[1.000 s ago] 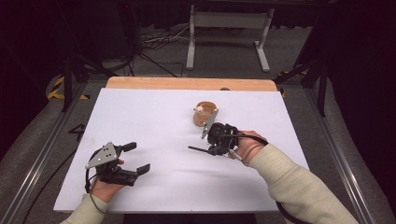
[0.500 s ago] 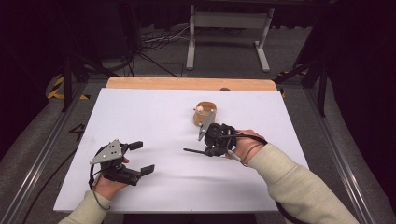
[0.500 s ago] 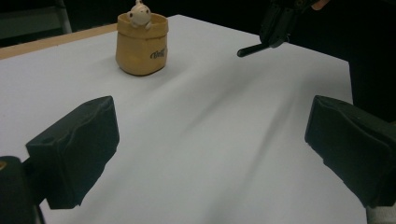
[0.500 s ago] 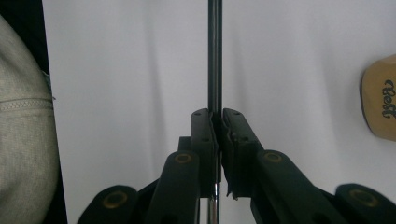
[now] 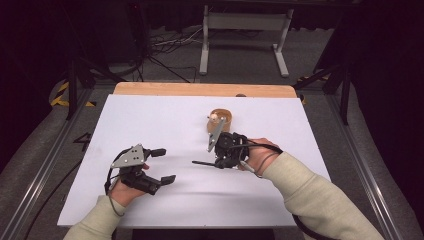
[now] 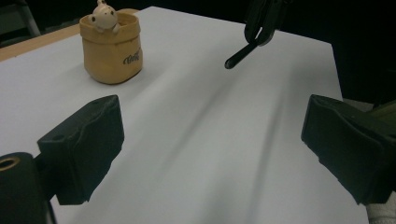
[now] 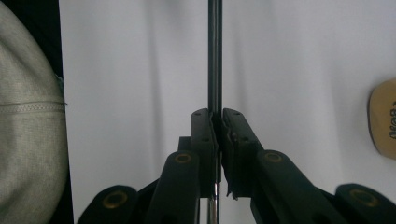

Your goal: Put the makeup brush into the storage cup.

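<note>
From above, we see a white sheet [image 5: 165,120] covering most of a wooden table [image 5: 200,89]. Our right gripper [image 5: 216,157] sits right of centre, its jaws pressed together on a thin black pen [image 5: 202,163] that sticks out level toward the left, just above the sheet. Just beyond that gripper stands a small tan pouch-shaped holder [image 5: 220,119] with a little figure at its rim. Our left gripper [image 5: 165,165] is at the near left, well apart from the pen and the holder, jaws spread wide with nothing between them; a grey three-cornered plate tops it.

Along the left gripper view, we look between its two black jaws, which stand far apart at either side over bare white sheet [image 6: 196,140]. Farther off, at upper left, the tan holder [image 6: 112,51] stands upright with dark lettering on its side and a small cream animal figure [image 6: 103,16] peeking over its rim. At the top, the pen's dark tip [image 6: 238,55] slants down from the right gripper, clear of the sheet.

Along the right gripper view, the jaws are closed tight on the pen [image 7: 215,56], whose slim dark shaft runs straight up from between them. A pale sleeve [image 7: 28,116] shows at the left edge, and the holder's tan side [image 7: 384,119] at the right edge.
</note>
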